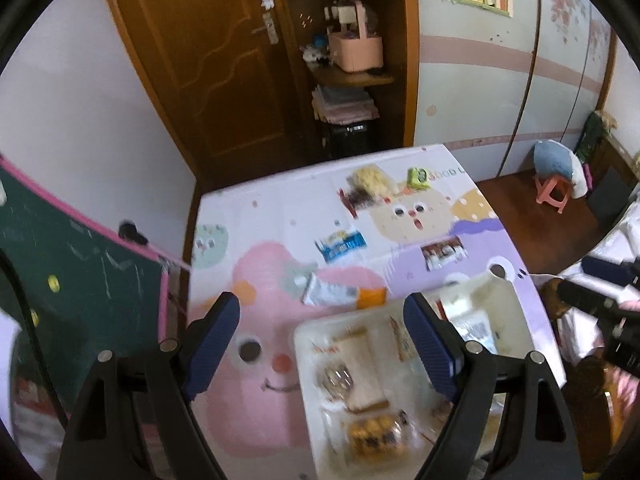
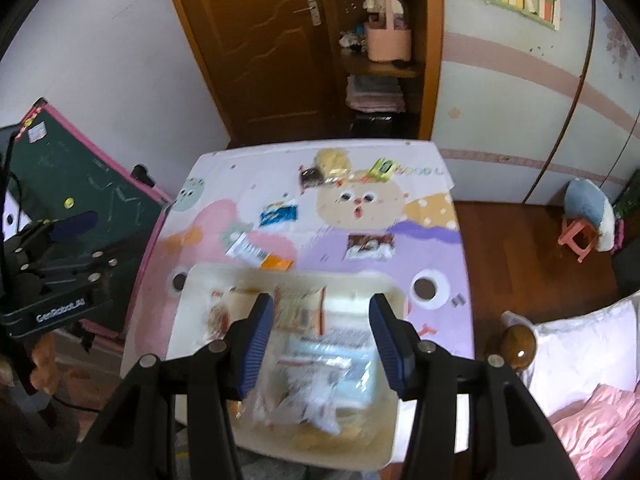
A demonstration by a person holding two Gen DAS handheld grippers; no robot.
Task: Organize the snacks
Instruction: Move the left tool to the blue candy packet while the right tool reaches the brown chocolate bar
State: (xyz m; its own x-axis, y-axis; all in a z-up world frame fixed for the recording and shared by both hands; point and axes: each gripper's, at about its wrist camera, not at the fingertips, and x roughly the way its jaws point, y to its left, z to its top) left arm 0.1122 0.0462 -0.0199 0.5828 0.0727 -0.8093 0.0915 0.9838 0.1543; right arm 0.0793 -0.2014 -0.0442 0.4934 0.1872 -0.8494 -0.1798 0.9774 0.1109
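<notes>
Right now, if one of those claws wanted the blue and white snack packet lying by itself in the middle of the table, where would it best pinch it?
Probably across its narrow width, near the middle. The blue and white packet lies flat on the table, apart from the other snacks, so coming straight down from above looks easiest. Being thin, the fingers would need to close low, at the cloth. The left gripper stands open and empty.
</notes>
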